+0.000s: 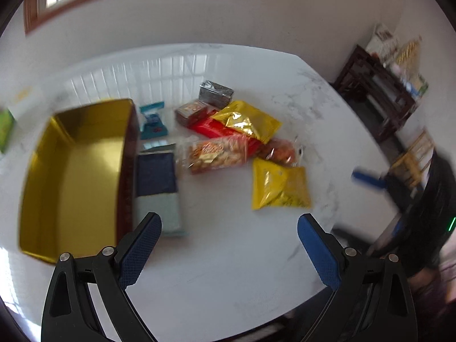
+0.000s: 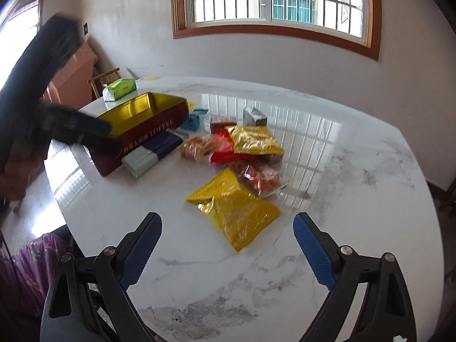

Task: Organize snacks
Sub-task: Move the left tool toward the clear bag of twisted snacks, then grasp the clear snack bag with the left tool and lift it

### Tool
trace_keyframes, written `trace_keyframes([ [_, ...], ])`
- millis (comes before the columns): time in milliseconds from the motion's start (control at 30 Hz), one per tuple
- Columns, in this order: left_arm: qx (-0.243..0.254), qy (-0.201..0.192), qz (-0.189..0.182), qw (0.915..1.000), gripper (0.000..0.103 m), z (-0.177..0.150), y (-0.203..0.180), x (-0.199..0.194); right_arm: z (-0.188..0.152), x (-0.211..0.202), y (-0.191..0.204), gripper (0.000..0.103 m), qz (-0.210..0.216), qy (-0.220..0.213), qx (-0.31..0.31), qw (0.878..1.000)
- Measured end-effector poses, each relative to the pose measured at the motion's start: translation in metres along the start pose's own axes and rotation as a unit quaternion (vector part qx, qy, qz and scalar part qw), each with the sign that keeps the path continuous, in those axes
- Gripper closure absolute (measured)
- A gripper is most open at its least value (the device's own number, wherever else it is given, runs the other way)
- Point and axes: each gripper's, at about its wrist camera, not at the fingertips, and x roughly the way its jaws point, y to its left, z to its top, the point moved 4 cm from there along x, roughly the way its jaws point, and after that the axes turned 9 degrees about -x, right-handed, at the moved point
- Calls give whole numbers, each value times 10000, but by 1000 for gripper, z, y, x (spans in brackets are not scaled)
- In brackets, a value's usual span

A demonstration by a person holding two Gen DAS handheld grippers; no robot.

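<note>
An open tin (image 1: 79, 171) with a gold inside and dark red walls stands on the white marble table (image 1: 228, 270), left of a heap of snack packets. A dark blue and pale box (image 1: 156, 182) lies against the tin's wall. My left gripper (image 1: 228, 219) hovers open above bare table, just short of that box and a yellow packet (image 1: 279, 185). My right gripper (image 2: 228, 218) is open too, with the yellow packet (image 2: 236, 213) lying flat just ahead between its fingertips, untouched. Behind it are an orange snack bag (image 2: 259, 179), a gold packet (image 2: 253, 139) and the tin (image 2: 148, 108).
A cookie pack (image 1: 213, 154), a silver pack (image 1: 216, 92) and a teal pack (image 1: 152, 121) lie in the heap. A green tissue pack (image 2: 119, 88) sits at the table's far left corner by a wooden chair (image 2: 104, 78). A dark wooden shelf (image 1: 376, 97) stands beyond the table's right edge.
</note>
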Motion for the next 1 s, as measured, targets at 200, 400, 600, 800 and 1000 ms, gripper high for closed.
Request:
trace_keyframes([
  [200,-441,311,-310,9981,7,18,0,16,-9,5,-10,10,-5,25,154,9999],
  [400,-1901,879,-1083,9718,7,33,15,40,-18,10,-20,10,8,-12,441,9990],
  [600,-3645,1072,-1373,9148,7,49,38,67,-25,20,-14,10,80,8,448,9990],
  [800,-4733,1115,-1479,8612,8,48,56,86,-30,25,-22,8,169,-35,643,9978],
  [1000,-5193,1125,-1458,8345,15,42,61,101,-32,23,-30,5,277,-102,904,9955],
])
